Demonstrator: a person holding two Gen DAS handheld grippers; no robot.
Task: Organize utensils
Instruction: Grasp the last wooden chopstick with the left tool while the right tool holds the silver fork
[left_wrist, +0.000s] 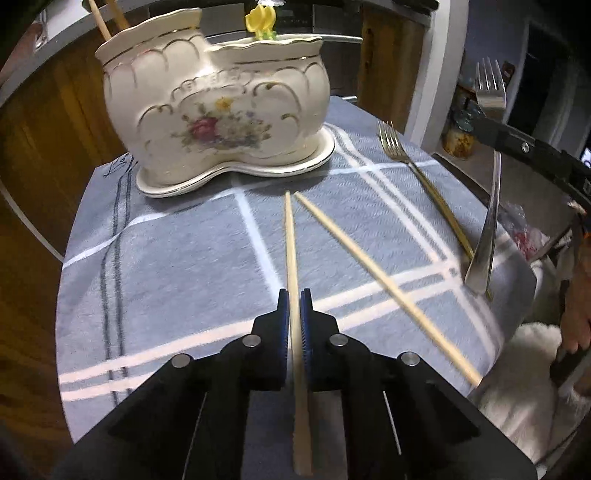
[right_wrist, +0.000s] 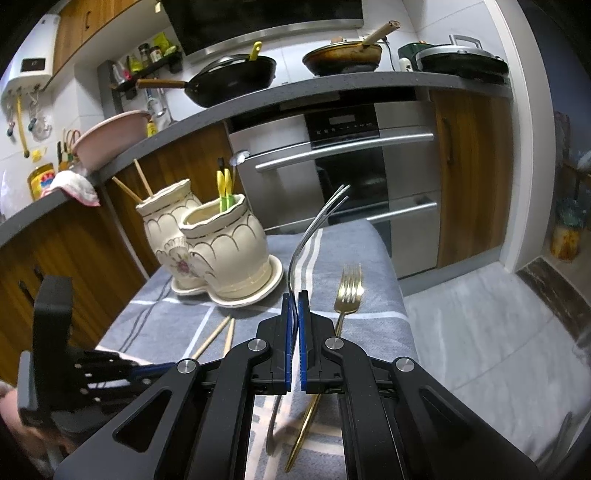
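Note:
My left gripper (left_wrist: 294, 295) is shut on a wooden chopstick (left_wrist: 290, 236) that points toward the cream floral two-pot holder (left_wrist: 218, 107). A second chopstick (left_wrist: 384, 284) lies loose on the blue checked cloth (left_wrist: 177, 266) to its right. My right gripper (right_wrist: 294, 295) is shut on a silver fork (right_wrist: 317, 221), tines up; the fork also shows in the left wrist view (left_wrist: 489, 206), its handle end near the cloth. A gold fork (right_wrist: 347, 291) lies on the cloth beside it. The holder (right_wrist: 221, 254) has chopsticks in one pot and yellow-green utensils in the other.
The cloth covers a small table with edges close on all sides. Behind it are a steel oven (right_wrist: 343, 162), wooden cabinets and a grey counter (right_wrist: 207, 114) with pans. Grey floor (right_wrist: 480, 332) lies to the right.

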